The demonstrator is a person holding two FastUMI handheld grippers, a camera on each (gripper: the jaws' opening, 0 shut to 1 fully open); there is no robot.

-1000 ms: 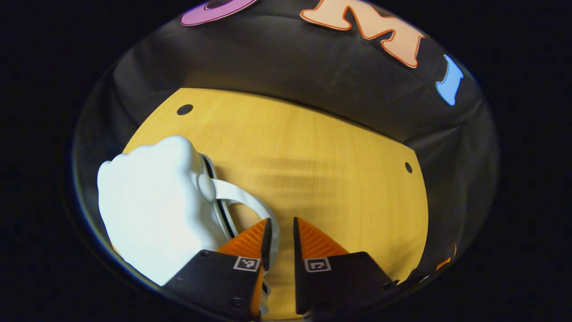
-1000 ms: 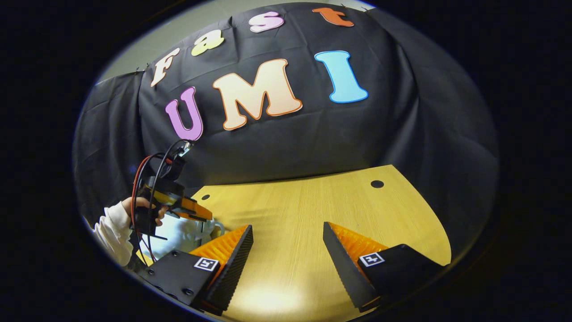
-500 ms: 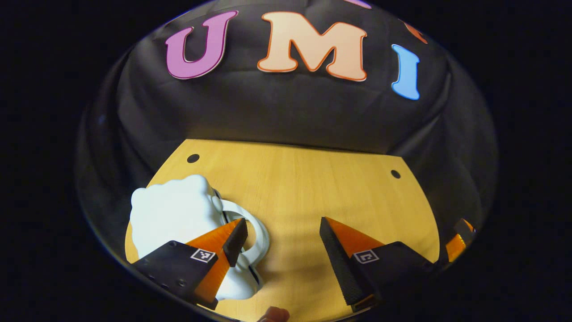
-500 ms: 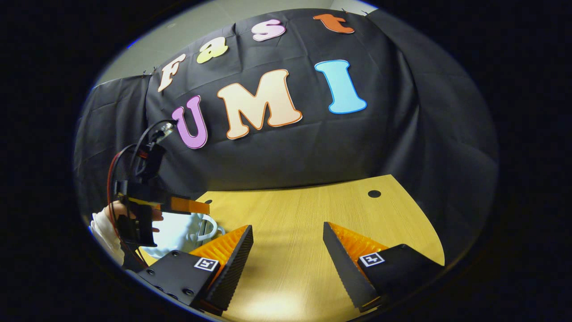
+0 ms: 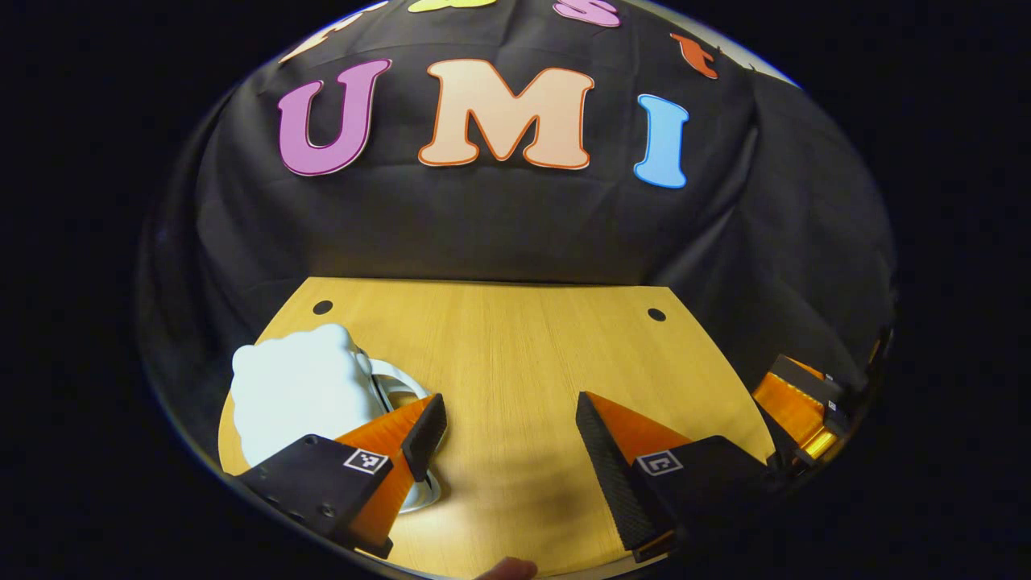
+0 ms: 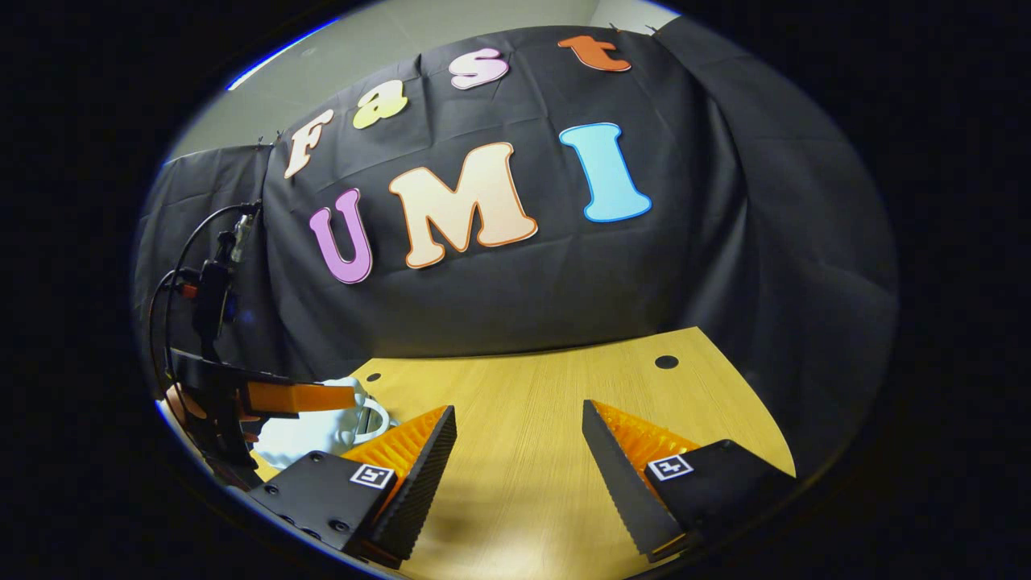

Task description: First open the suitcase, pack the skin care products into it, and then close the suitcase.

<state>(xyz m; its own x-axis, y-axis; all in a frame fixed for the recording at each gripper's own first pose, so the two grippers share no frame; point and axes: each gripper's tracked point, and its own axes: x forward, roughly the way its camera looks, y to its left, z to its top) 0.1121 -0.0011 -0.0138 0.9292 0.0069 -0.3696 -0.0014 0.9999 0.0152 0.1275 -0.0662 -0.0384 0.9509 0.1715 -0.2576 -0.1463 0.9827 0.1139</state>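
White lumpy plastic suitcase sits closed at 8 o'clock, left gripper and right gripper jaws apart, empty; task looks finished.

- left gripper: jaws wide apart, nothing between them, above the wooden table
- white suitcase lies closed on the table's left side, handle toward centre, partly behind one finger
- right gripper at the far right edge
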